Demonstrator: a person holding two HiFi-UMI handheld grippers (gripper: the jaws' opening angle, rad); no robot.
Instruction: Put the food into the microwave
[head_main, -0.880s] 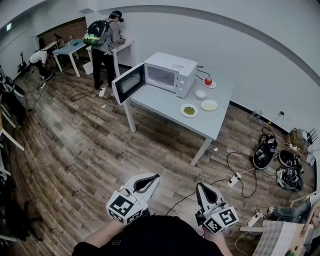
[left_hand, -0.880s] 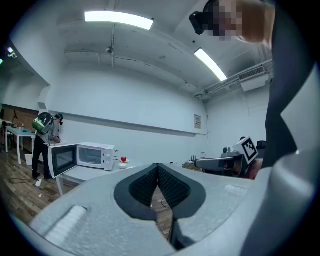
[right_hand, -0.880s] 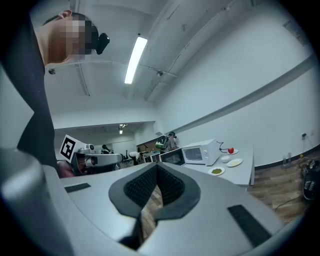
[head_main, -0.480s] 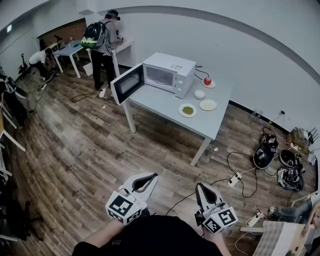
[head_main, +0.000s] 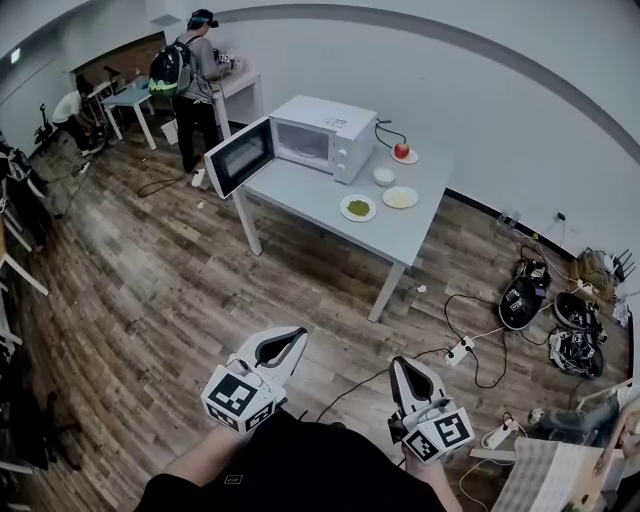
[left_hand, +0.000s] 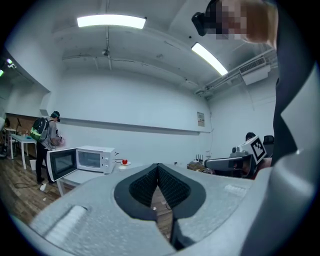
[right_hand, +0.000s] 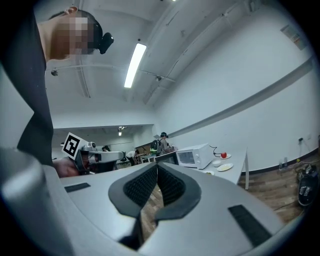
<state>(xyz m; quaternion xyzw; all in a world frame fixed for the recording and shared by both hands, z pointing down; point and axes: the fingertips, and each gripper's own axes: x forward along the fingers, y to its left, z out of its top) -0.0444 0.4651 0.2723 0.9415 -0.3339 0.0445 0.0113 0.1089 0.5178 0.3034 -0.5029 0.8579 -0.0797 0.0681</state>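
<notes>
A white microwave (head_main: 315, 135) stands on the grey table (head_main: 320, 205) with its door (head_main: 238, 158) swung open to the left. To its right sit a plate of green food (head_main: 358, 208), a plate of yellow food (head_main: 400, 197), a small white bowl (head_main: 383, 176) and a red fruit (head_main: 402, 151) on a saucer. My left gripper (head_main: 297, 335) and right gripper (head_main: 399, 365) are held low in the head view, far from the table, both shut and empty. The left gripper (left_hand: 158, 165) points towards the microwave (left_hand: 92, 159); the right gripper (right_hand: 157, 165) shows its pads meeting.
A person with a backpack (head_main: 185, 75) stands at a counter at the back left. Another person (head_main: 70, 105) bends down near a small table. A power strip with cables (head_main: 460, 350) and bags (head_main: 525, 300) lie on the wood floor right of the table.
In the head view the table and microwave have shifted a little left and up, and the person with the backpack too. Both grippers stay shut and empty, slightly lower in the picture.
</notes>
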